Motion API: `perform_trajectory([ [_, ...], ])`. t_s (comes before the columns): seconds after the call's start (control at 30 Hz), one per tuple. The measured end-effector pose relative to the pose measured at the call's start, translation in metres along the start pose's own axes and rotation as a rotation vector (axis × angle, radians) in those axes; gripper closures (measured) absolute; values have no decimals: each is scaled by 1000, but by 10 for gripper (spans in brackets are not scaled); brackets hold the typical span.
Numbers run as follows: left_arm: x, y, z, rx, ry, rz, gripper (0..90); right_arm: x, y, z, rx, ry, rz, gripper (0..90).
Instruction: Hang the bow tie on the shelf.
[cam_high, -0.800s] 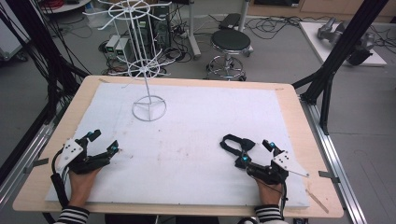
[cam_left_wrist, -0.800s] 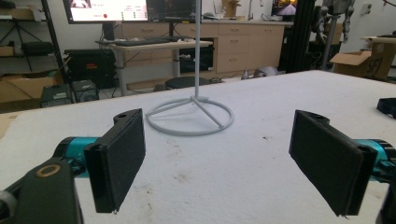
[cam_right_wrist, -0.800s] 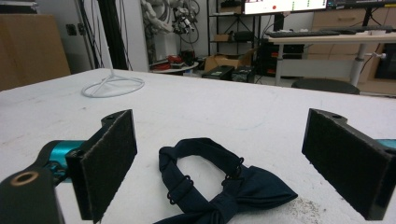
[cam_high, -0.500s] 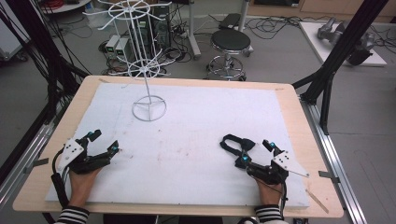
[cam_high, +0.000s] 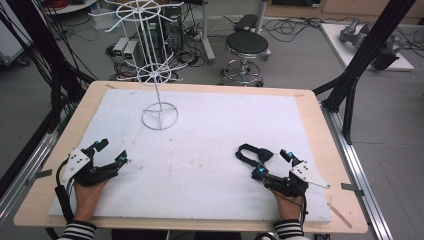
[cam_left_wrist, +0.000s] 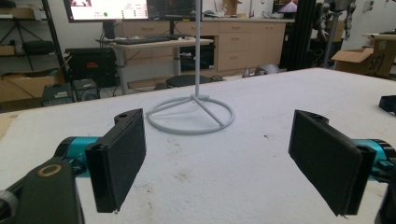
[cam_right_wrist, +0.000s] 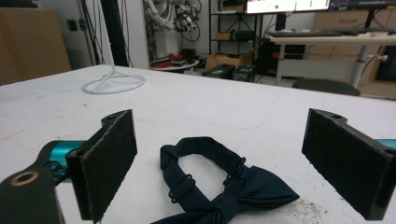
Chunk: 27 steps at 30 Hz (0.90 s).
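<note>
- Desk (cam_high: 310, 107): wooden, topped with a white pad; landmark for all entries below.
- Bow tie (cam_high: 254, 154): dark navy, strap looped; flat on the desk pad, near-right part, just ahead of the right tool. In the right gripper view (cam_right_wrist: 219, 179) between the two jaws but apart from both pads.
- Right tool (cam_high: 274, 163): resting low at the desk's near-right edge, held by a hand in a striped sleeve; jaws spread wide, gripping nothing, bow tie untouched in the gap.
- Left tool (cam_high: 111, 152): resting at the desk's near-left edge, well apart from the bow tie; jaws spread wide, nothing between them but bare pad (cam_left_wrist: 219, 163).
- Rack (cam_high: 159, 75): white wire stand, upright, ring base on the desk's far-left part; well apart from both tools and the bow tie.
- Stool (cam_high: 244, 45): black, round, on the floor beyond the desk's far edge.
</note>
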<state>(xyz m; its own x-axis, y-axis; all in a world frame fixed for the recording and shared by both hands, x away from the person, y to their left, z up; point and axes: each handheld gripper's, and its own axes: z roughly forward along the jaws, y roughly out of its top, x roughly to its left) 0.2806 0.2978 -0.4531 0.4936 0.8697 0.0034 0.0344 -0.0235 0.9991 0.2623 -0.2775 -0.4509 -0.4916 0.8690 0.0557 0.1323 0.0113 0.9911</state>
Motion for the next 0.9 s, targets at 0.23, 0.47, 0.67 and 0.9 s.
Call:
perform_trajectory([
  [0.23,0,0,0,2,1,-3,192,0,15,1,20,17,-33,91],
  [0.47,0,0,0,4,3,1,192,-1,41,9,119,81,-74,91],
  [0.67,-1,0,0,3,2,5,192,-2,50,20,220,120,-96,91],
  [0.9,0,0,0,2,3,1,192,-3,52,32,314,154,-119,91],
])
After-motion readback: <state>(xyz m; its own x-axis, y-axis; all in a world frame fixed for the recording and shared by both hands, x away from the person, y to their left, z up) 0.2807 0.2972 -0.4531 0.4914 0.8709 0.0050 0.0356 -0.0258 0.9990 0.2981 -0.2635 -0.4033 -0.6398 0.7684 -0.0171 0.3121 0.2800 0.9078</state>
